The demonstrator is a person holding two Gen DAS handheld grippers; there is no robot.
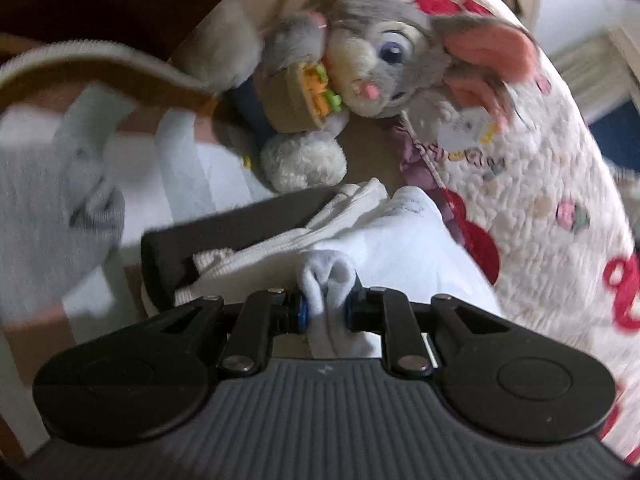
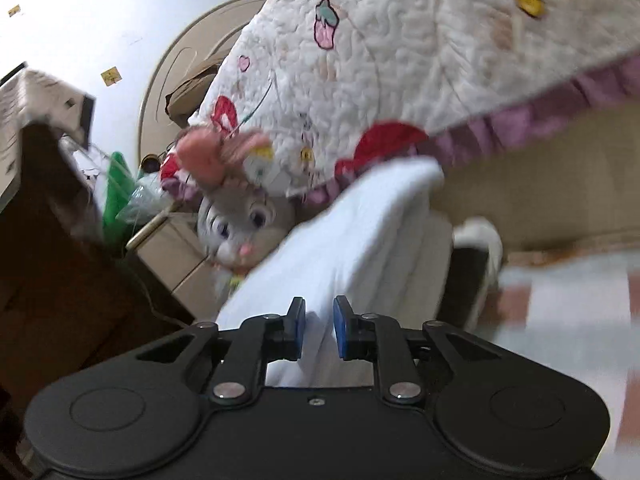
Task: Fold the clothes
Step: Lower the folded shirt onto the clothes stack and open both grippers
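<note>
No legible text, brand or number is found in either view. A paper tag [image 1: 466, 126] is seen beside the plush rabbit [image 1: 376, 60], below its ear; its print is too blurred to be read.

both wrist cams sit super close over white cloth [image 1: 400, 240], sharing the plush rabbit [image 1: 380, 60] around 12 o'clock

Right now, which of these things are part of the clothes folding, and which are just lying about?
Part of the job:
white cotton garment, pinched by left gripper and right gripper

Lying about:
grey plush rabbit toy
cream quilted blanket with red patterns
dark folded cloth
</note>
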